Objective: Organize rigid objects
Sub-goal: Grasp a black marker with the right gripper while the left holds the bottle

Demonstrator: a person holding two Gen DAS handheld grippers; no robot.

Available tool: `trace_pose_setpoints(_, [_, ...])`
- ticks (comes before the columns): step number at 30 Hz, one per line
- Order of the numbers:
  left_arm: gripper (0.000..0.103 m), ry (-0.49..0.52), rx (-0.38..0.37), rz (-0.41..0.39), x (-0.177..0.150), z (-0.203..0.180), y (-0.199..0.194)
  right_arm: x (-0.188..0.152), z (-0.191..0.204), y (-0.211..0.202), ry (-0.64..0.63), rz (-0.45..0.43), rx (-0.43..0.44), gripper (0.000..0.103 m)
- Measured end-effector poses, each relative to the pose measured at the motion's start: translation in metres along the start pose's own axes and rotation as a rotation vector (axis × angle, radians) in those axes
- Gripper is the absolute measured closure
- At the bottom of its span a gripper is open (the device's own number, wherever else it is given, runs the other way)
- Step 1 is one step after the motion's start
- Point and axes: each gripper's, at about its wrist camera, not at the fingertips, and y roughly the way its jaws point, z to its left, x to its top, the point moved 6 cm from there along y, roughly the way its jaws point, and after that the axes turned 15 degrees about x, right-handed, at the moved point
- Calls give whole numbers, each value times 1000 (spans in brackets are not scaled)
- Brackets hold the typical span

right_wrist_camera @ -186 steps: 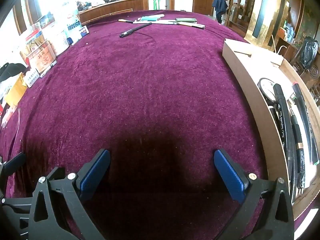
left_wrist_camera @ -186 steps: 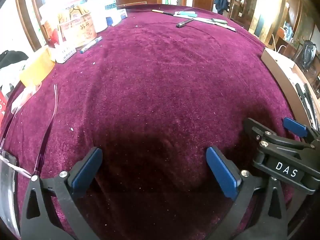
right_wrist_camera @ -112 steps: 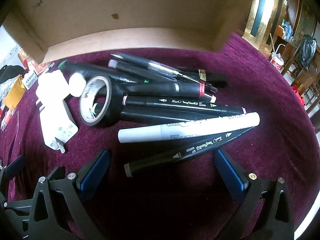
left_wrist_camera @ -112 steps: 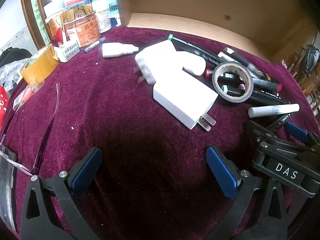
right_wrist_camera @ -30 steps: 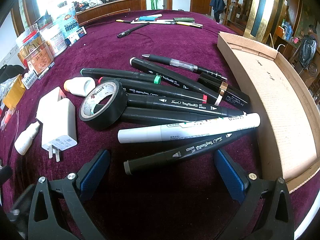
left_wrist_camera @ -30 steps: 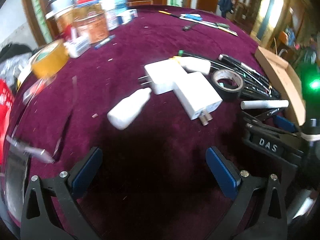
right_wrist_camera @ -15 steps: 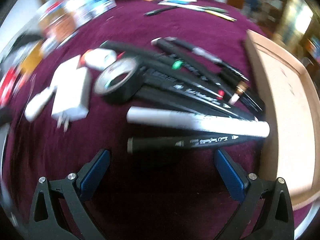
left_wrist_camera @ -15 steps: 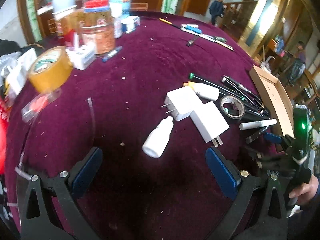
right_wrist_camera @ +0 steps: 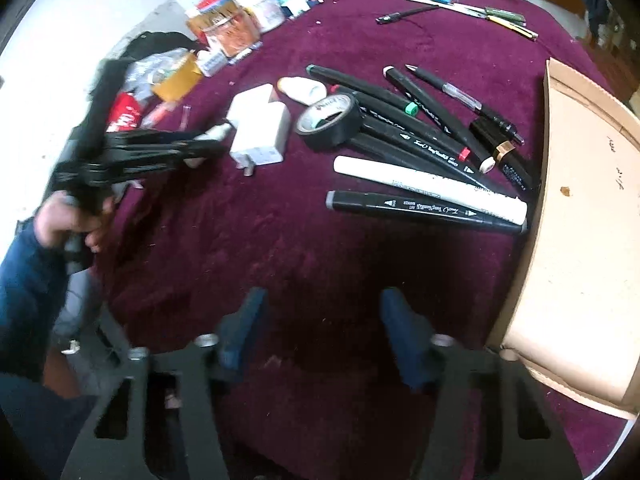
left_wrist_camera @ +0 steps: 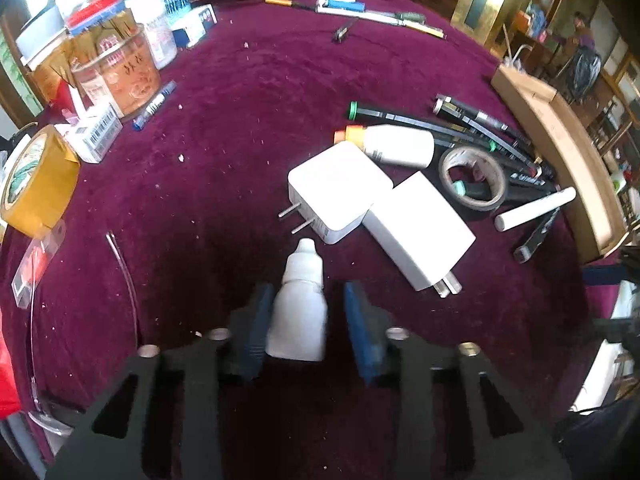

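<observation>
My left gripper (left_wrist_camera: pixel 306 322) has its blue pads around a small white dropper bottle (left_wrist_camera: pixel 299 312) lying on the purple cloth; the left pad touches it, the right pad stands slightly off. Beyond lie two white chargers (left_wrist_camera: pixel 338 190) (left_wrist_camera: pixel 418 228), a white bottle with an orange cap (left_wrist_camera: pixel 394 145), a black tape roll (left_wrist_camera: pixel 472 178) and several markers (left_wrist_camera: pixel 536 208). My right gripper (right_wrist_camera: pixel 322 326) is half open and empty above bare cloth. Ahead of it lie a black marker (right_wrist_camera: pixel 424 210), a white marker (right_wrist_camera: pixel 428 184) and the tape roll (right_wrist_camera: pixel 330 122). It sees the left gripper (right_wrist_camera: pixel 208 144) at the bottle.
An open cardboard box (right_wrist_camera: pixel 580 240) lies at the right; it also shows in the left wrist view (left_wrist_camera: pixel 560 148). A yellow tape roll (left_wrist_camera: pixel 36 184), jars and cartons (left_wrist_camera: pixel 120 68) crowd the left edge. Pens (left_wrist_camera: pixel 380 10) lie at the far side.
My left gripper has moved down onto the dropper bottle and narrowed around it. My right gripper has pulled back and up from the markers and partly narrowed.
</observation>
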Motion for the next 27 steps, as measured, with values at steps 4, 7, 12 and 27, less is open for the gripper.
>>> trace_pose_setpoints(4, [79,-24,2,2,-6,-4,-1,10,-7,-9,-29,9,-15,71])
trace_pose_setpoints(7, [79,-50,1,0,-15,-10,-6,23,-13,-1,-75,63,-32,93])
trace_pose_setpoints(12, [79,-75,5,3,-27,-21,-13,43,-22,12,-151,120,-73,94])
trace_pose_setpoints(27, [79,-121,82,7,-29,-27,-14,66,-45,25,-416,386,-61,93])
